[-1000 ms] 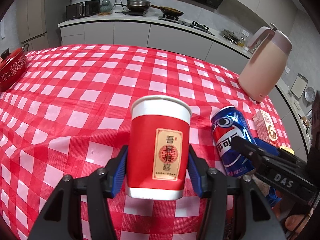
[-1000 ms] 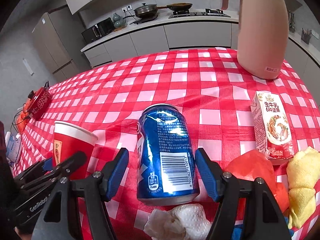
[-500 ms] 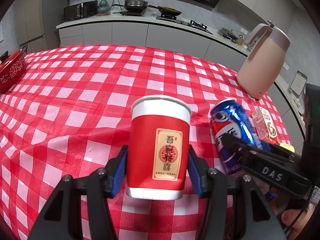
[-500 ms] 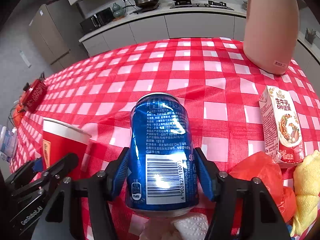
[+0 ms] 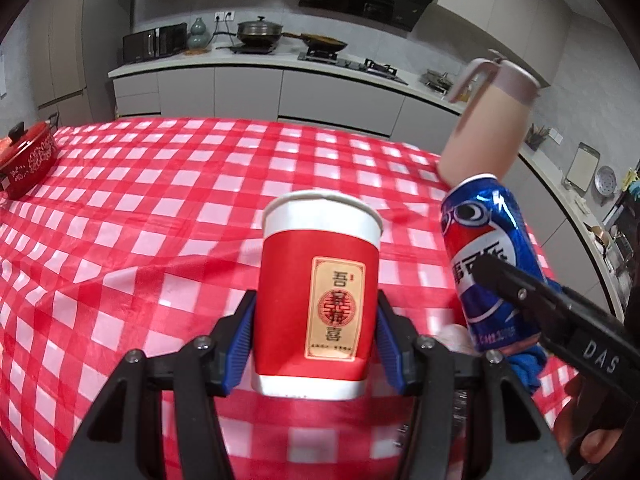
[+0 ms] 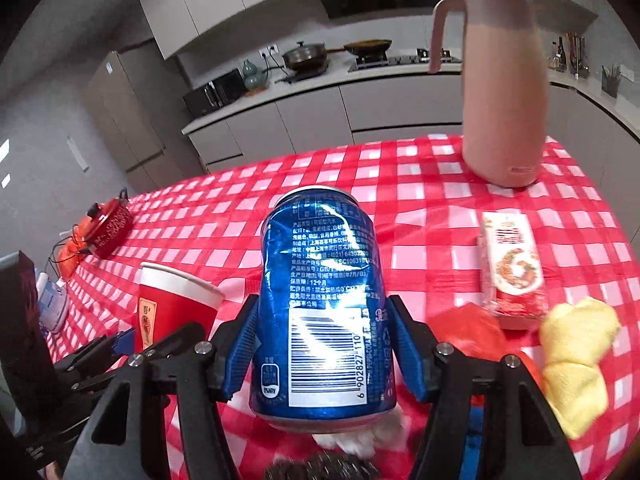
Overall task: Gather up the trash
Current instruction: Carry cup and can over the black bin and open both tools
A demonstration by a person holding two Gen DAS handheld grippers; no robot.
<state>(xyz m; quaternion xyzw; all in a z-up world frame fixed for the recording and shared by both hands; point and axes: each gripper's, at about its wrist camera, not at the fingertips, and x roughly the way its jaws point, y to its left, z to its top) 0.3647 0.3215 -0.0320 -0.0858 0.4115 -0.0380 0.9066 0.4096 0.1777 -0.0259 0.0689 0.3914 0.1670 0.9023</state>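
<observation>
Left gripper [image 5: 316, 336]: a red paper cup [image 5: 318, 300] is pinched between its blue pads, upright, above the checked tablecloth [image 5: 132, 216]. Much bare cloth is seen to the left, as far as the red pot [image 5: 28, 158] at the table's edge. A blue can [image 5: 486, 264] is close on the right.

Right gripper [image 6: 322, 346]: the blue can [image 6: 322, 300] is squeezed between its pads. A milk carton [image 6: 512, 264] and yellow cloth [image 6: 576, 360] are crowded at the right, with the pink jug [image 6: 502, 92] behind.
</observation>
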